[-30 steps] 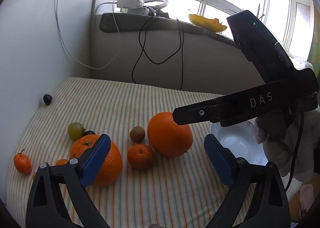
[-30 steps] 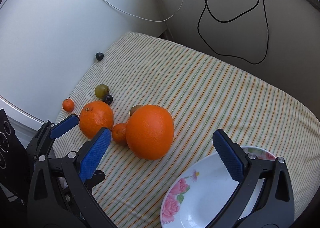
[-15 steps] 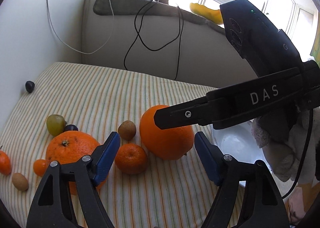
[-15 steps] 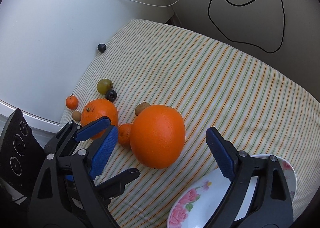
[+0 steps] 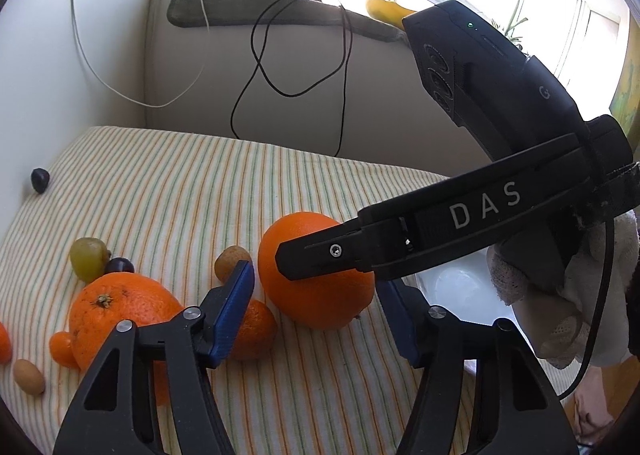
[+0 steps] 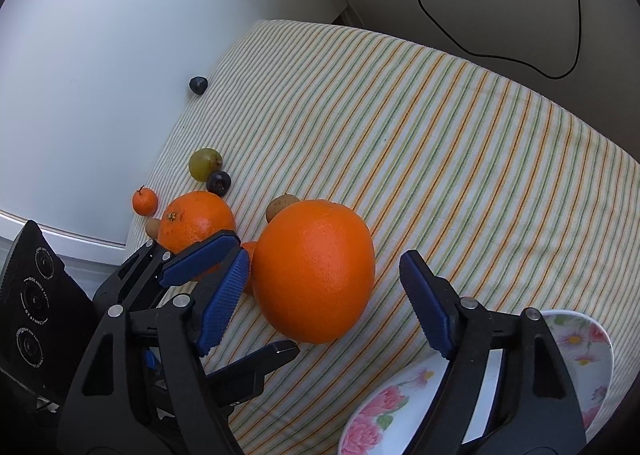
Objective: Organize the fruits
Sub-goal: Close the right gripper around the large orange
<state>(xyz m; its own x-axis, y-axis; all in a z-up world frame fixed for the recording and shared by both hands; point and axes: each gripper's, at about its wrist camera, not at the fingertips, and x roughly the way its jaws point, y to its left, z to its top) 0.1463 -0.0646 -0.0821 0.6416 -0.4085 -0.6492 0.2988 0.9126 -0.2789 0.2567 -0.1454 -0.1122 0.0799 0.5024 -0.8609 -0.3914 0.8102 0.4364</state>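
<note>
A big orange (image 6: 316, 267) lies on the striped cloth (image 6: 440, 135). My right gripper (image 6: 324, 305) straddles it, jaws closing; the left pad is almost at the peel and a gap shows on the right. The orange (image 5: 316, 295) also sits just past my left gripper (image 5: 316, 315), whose jaws are closing with nothing pressed between them. The right gripper's arm (image 5: 440, 223) crosses in front of the fruit. A small mandarin (image 5: 256, 331) is half hidden behind the left pad. A second orange (image 5: 116, 307) lies further left.
A floral plate (image 6: 580, 339) sits at the cloth's near right. A green grape (image 6: 204, 163), dark grape (image 6: 219, 182), brown fruit (image 6: 280, 205), tiny tangerine (image 6: 145, 201) and a far dark berry (image 6: 198, 85) lie by the white wall. Cables hang behind.
Both grippers have narrowed and sunk toward the big orange. It now fills more of each view, and the right gripper's pads have come to either side of it.
</note>
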